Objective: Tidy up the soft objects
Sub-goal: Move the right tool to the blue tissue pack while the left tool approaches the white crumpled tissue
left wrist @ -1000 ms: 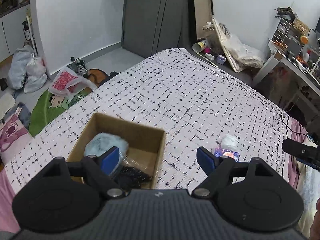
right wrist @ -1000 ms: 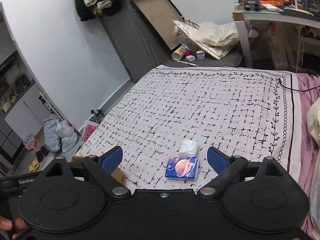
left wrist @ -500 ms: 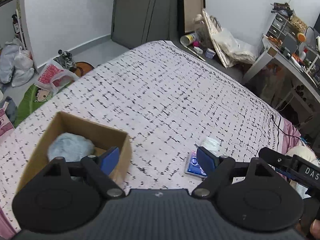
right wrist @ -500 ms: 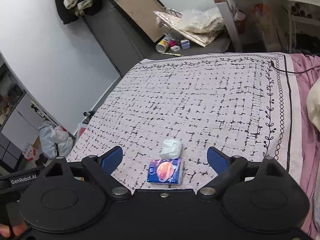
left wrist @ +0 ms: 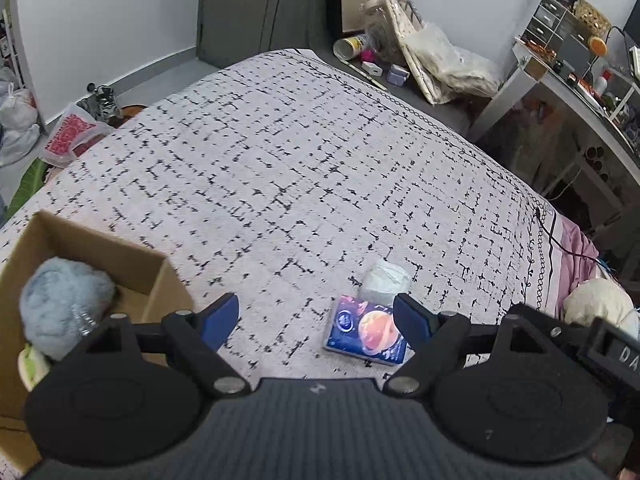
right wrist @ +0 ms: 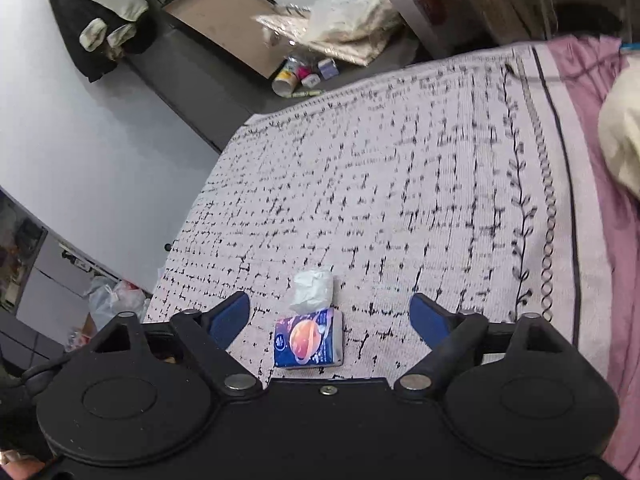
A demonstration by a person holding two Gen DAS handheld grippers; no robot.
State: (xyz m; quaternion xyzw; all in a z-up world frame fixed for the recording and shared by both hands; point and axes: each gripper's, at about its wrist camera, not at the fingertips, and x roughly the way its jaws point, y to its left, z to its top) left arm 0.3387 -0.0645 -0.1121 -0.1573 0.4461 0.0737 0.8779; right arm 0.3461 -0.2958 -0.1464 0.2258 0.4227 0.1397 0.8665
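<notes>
A blue tissue pack with an orange planet print (left wrist: 366, 331) lies flat on the patterned bedspread (left wrist: 280, 160); it also shows in the right wrist view (right wrist: 308, 338). A small white soft packet (left wrist: 385, 279) lies just beyond it, touching or nearly so, as the right wrist view (right wrist: 313, 289) shows. An open cardboard box (left wrist: 96, 256) at the left holds a fluffy light-blue object (left wrist: 64, 296). My left gripper (left wrist: 316, 316) is open and empty, above the bed between box and pack. My right gripper (right wrist: 330, 314) is open and empty, with the pack between its fingers.
A cream plush (left wrist: 604, 304) lies on pink bedding at the right, also in the right wrist view (right wrist: 620, 140). A desk with clutter (left wrist: 568, 64) stands beyond the bed. Bags and shoes (left wrist: 76, 124) lie on the floor at the left. Bottles and bags (right wrist: 316, 68) sit past the bed's end.
My left gripper has swung right, away from over the box toward the tissue pack. My right gripper has moved forward and tilted down, bringing the pack between its fingers. Both stay open.
</notes>
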